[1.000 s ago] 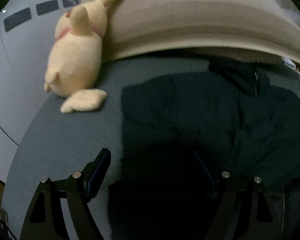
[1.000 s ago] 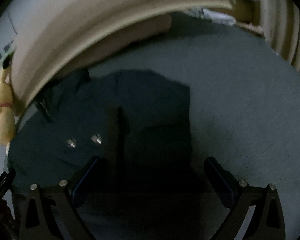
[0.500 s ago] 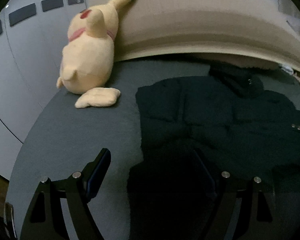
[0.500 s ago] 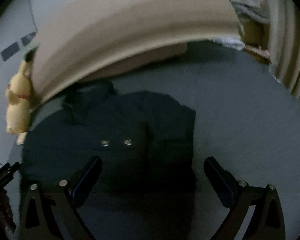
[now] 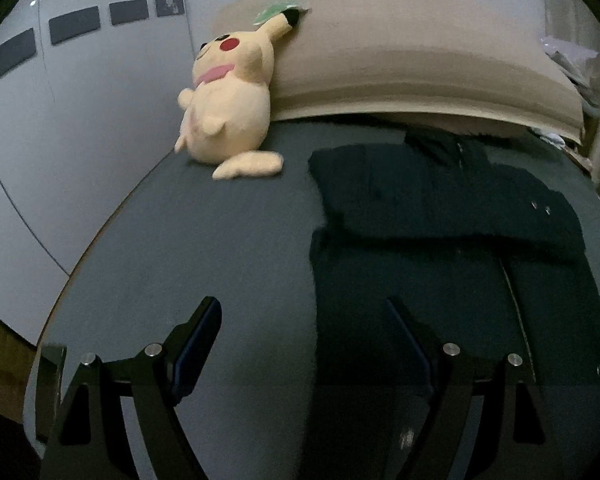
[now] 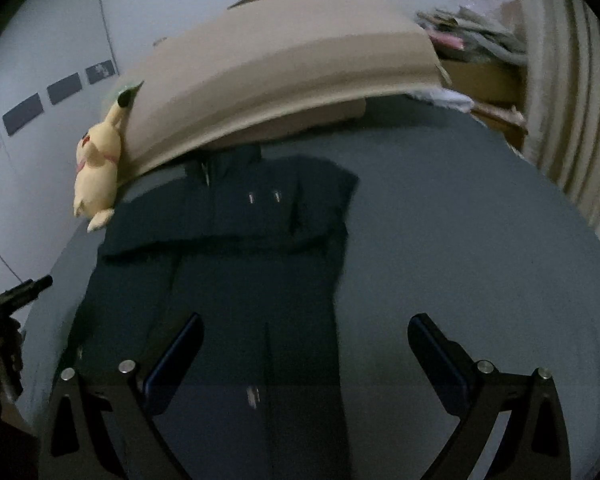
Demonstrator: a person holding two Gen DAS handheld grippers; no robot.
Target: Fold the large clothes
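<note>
A large dark jacket (image 5: 440, 240) lies flat on the grey bed (image 5: 180, 248), collar toward the headboard, sleeves folded across its chest. It also shows in the right wrist view (image 6: 252, 272). My left gripper (image 5: 304, 316) is open and empty, raised above the jacket's lower left edge. My right gripper (image 6: 304, 332) is open and empty, raised above the jacket's lower right part. The left gripper's body (image 6: 4, 304) shows at the right wrist view's left edge.
A yellow plush toy (image 5: 228, 108) leans against the beige headboard (image 5: 400, 68) at the bed's far left corner. A white wardrobe (image 5: 40, 128) stands left of the bed. A curtain (image 6: 572, 100) and piled things (image 6: 472, 32) are at the far right.
Both grippers have drawn back and up from the jacket, so more of the bed and jacket shows. Both stay open and empty.
</note>
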